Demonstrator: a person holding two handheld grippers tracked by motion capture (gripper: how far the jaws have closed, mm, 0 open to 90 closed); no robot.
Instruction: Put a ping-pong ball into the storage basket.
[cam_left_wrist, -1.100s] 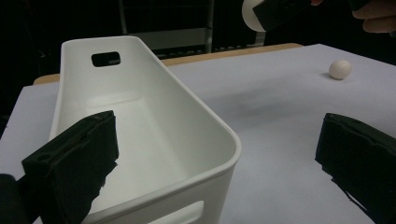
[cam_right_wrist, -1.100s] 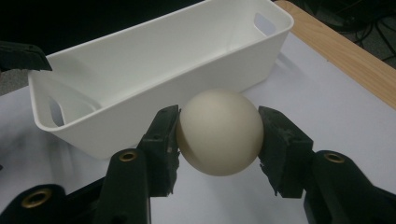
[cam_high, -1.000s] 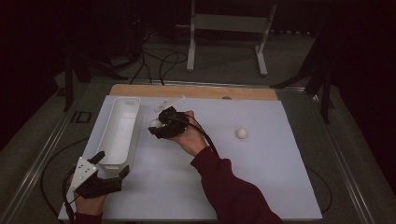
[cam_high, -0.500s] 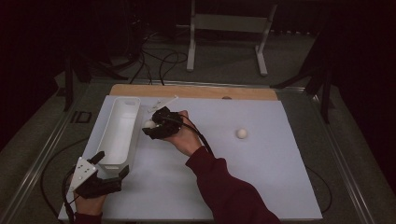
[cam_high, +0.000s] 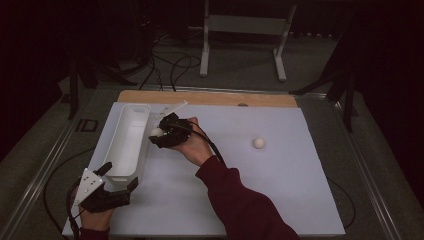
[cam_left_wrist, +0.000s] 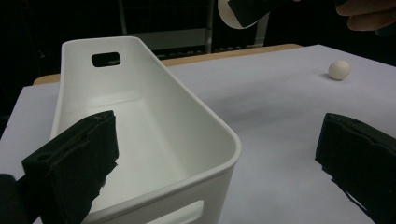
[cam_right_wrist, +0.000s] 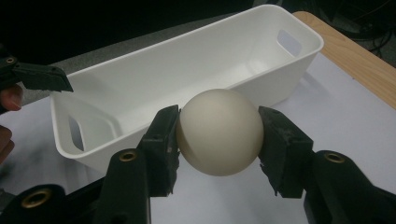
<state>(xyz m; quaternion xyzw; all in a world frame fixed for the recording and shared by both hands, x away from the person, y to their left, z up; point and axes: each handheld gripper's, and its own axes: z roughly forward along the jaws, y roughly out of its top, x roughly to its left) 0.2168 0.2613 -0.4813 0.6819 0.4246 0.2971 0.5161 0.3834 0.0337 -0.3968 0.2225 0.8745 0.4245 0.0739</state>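
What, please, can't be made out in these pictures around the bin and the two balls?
- High view: the held ball is mostly covered by the right tongs, so the grip is unclear there.
- Left tongs view: that ball is cut off by the top edge.
- High view: the bin floor's near end is hidden by its wall.
- High view: the loose ball is too small for detail.

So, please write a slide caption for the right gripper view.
Right gripper holds a white ball between its fingers beside an empty white bin.
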